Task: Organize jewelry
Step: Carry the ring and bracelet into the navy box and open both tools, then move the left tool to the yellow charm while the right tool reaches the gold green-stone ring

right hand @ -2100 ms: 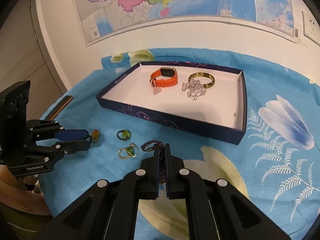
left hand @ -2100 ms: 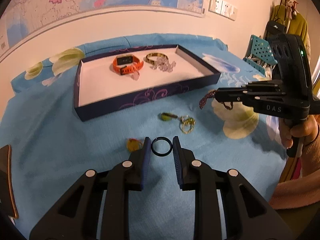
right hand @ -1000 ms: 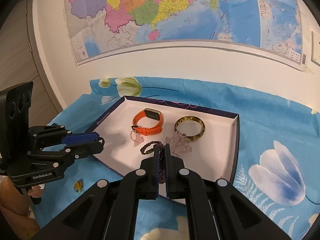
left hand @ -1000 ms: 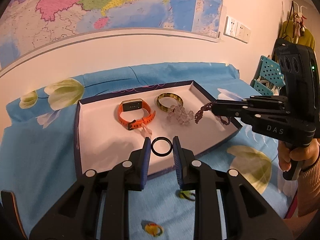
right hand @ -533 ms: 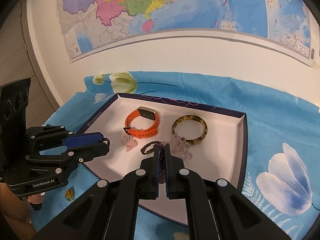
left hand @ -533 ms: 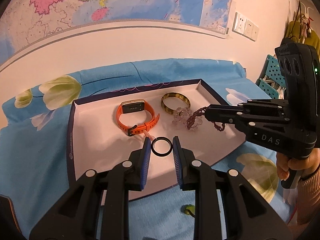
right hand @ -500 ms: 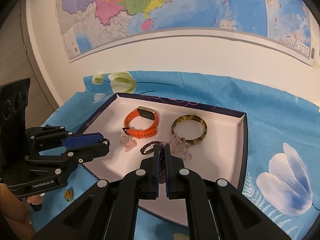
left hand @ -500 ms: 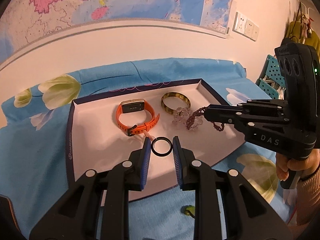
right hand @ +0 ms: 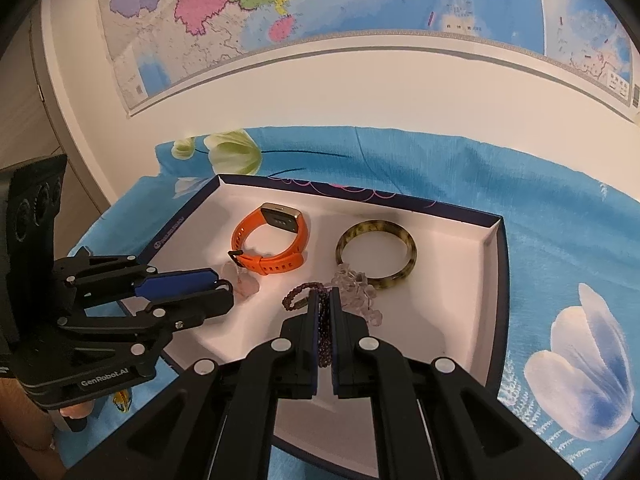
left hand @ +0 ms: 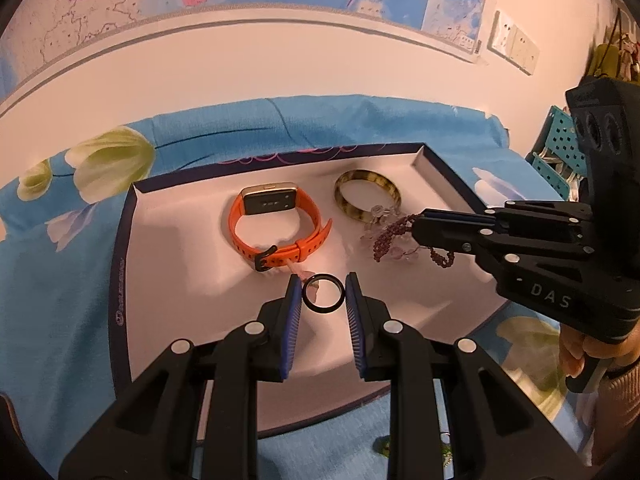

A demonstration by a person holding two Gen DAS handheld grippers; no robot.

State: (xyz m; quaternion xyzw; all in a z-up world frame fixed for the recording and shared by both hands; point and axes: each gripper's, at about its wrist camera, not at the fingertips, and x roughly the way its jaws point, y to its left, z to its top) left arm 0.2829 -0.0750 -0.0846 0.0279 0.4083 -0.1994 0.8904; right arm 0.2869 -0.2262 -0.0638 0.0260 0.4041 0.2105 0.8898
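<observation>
While tray point(left hand: 120, 280) holds three pieces | left tongs point(left hand: 323, 300) clamp ring point(left hand: 323, 298) | right tongs point(right hand: 325, 312) clamp bracelet point(right hand: 298, 295)

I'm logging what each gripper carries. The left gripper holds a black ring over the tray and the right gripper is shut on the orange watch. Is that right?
Not quite. The right gripper is shut on a dark purple bead bracelet, as the right wrist view shows; the orange watch lies in the tray. The left gripper does hold the black ring over the tray.
</observation>
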